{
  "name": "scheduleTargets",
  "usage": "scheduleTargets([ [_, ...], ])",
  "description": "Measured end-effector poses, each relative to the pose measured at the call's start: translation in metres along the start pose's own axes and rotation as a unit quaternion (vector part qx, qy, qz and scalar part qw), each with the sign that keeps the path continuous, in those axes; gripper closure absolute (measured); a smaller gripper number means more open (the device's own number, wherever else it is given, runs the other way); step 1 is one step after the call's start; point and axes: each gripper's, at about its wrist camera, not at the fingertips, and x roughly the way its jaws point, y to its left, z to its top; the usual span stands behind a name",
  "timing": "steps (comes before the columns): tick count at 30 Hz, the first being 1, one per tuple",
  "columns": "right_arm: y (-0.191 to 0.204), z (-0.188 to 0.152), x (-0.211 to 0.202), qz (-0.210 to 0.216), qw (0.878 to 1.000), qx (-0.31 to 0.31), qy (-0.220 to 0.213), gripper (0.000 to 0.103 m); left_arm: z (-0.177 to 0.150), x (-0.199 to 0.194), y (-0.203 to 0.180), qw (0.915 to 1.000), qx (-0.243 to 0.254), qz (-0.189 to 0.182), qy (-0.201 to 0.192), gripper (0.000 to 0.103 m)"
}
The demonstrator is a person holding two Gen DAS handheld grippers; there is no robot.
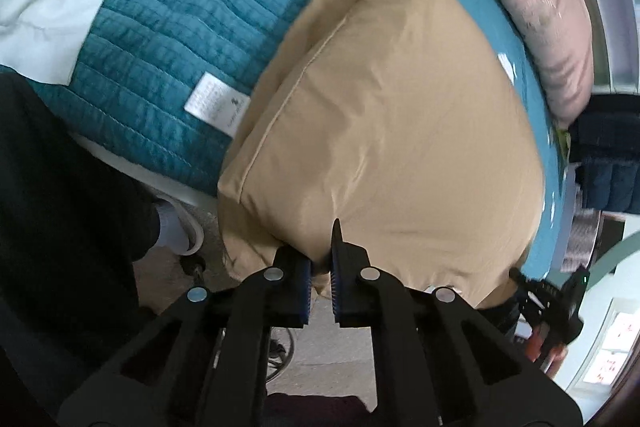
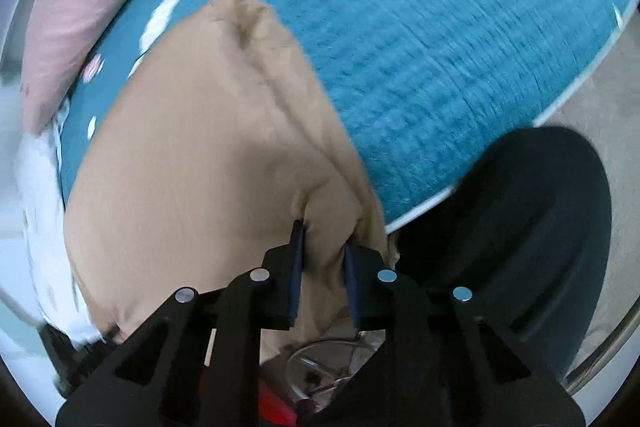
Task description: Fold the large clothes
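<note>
your left hand-held gripper (image 1: 320, 259) is pinched together on the near edge of the tan garment (image 1: 392, 131), a small bunch of cloth caught between its blue pads at about 6 o'clock of the left wrist view. the garment lies folded in a thick, puffy stack on the teal quilted bedspread (image 1: 172, 27), stretching away from your gripper toward 12 o'clock, with a stitched seam running up its left side. a white care label (image 1: 216, 105) on the bedspread sits just beside the garment's left edge at 9 o'clock. a pink pillow (image 1: 536, 11) lies along the bed at 2 o'clock, apart from the garment. your other tool shows at 4 o'clock, at the garment's near right corner.

your right hand-held gripper (image 2: 322, 255) is clamped on a thicker fold of the same tan garment (image 2: 192, 155), its fingers a little apart with cloth filling the gap between them. here the garment spreads from 6 o'clock up to 11 o'clock, over the teal bedspread (image 2: 440, 75). a dark trouser leg (image 2: 532, 219) stands at 3 o'clock, beside the bed's edge. this view is blurred.
</note>
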Motion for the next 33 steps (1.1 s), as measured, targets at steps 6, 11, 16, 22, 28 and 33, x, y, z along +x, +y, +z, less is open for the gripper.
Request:
scheduleTargets([
  [6, 0.008, 0.0, -0.018, -0.018, 0.999, -0.027, 0.0, 0.059, -0.002, -0.01, -0.01, 0.9975, 0.052, 0.044, 0.019, 0.082],
  [11, 0.022, 0.021, -0.065, 0.001, 0.997, -0.04, -0.061, 0.04, 0.006, -0.065, -0.022, 0.9949, 0.09, 0.042, -0.019, 0.076],
  [16, 0.044, 0.068, -0.066, 0.004, 0.996, -0.061, -0.071, 0.04, 0.048, -0.083, -0.028, 0.9942, 0.086, 0.027, -0.059, 0.063],
  [22, 0.065, 0.118, -0.03, 0.019, 0.997, -0.061, -0.049, 0.027, 0.126, -0.036, -0.038, 0.9965, 0.078, -0.002, -0.031, 0.05],
  [28, 0.071, 0.146, 0.02, 0.015, 0.998, -0.056, 0.02, 0.02, 0.162, 0.009, -0.039, 0.9971, 0.07, -0.029, 0.001, 0.027],
  [33, 0.056, 0.15, 0.042, 0.056, 0.997, -0.034, 0.052, 0.023, 0.173, 0.036, -0.021, 0.9946, 0.017, -0.095, 0.041, 0.025],
])
